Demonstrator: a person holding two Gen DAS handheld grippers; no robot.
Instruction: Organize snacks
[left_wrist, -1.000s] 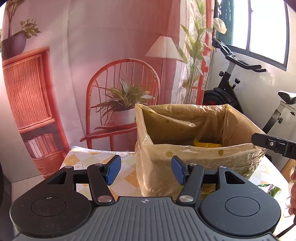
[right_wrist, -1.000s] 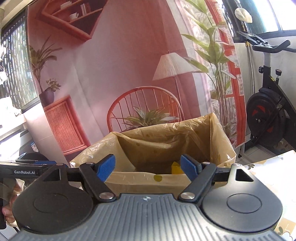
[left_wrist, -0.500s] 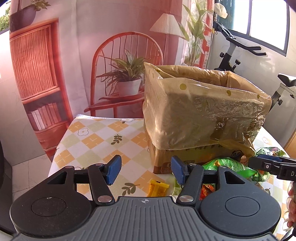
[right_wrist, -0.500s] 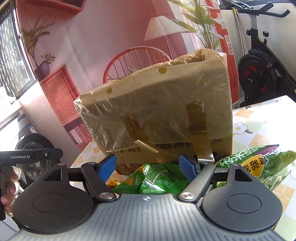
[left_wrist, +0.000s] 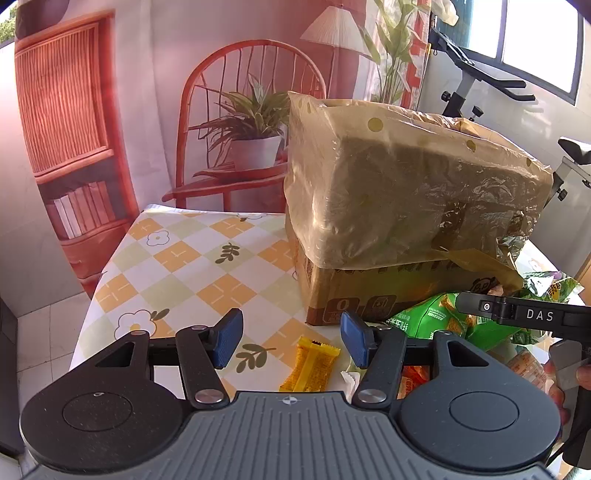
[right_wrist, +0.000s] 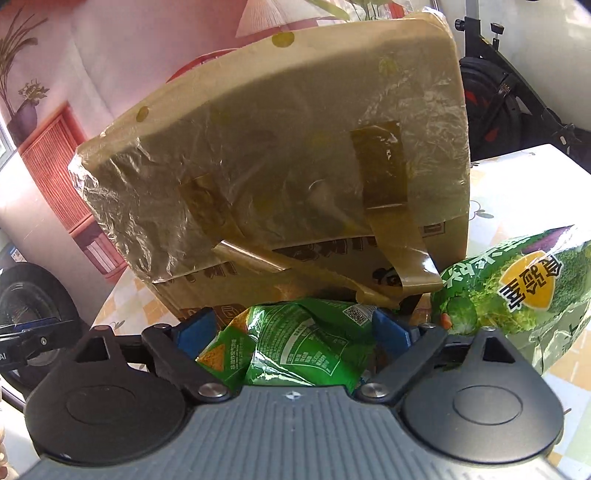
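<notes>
Left wrist view: the left gripper (left_wrist: 291, 341) hangs over the table (left_wrist: 177, 254) with its jaws apart and nothing between the blue pads. Just below the gap lies a small yellow snack bar (left_wrist: 310, 363) on the tablecloth, in front of the cardboard box (left_wrist: 369, 291), the landmark here. The box is lined with a yellowish plastic bag (left_wrist: 399, 192) folded down over its sides, and printed icons run along its lower edge, unreadable. To the right of the box's front corner sits a crumpled green snack bag (left_wrist: 439, 321). Above it reaches the other tool, marked "DAS", gripped by a hand (left_wrist: 561, 384). The cloth has orange and pale green checks with flowers and leaves. Behind the box hangs a printed backdrop with a red chair, a potted plant and a lamp; right of the box stands an exercise bike (left_wrist: 476, 88) under a window.

Right wrist view: the right gripper (right_wrist: 293, 328) has just been opening; its jaws stand wide on either side of the green snack bag (right_wrist: 299, 347), with small print and a QR code, pads apparently not pressing it. Right of it, by the box (right_wrist: 332, 269), lies a broccoli-printed packet (right_wrist: 517, 291) with Chinese writing on a yellow badge.
</notes>
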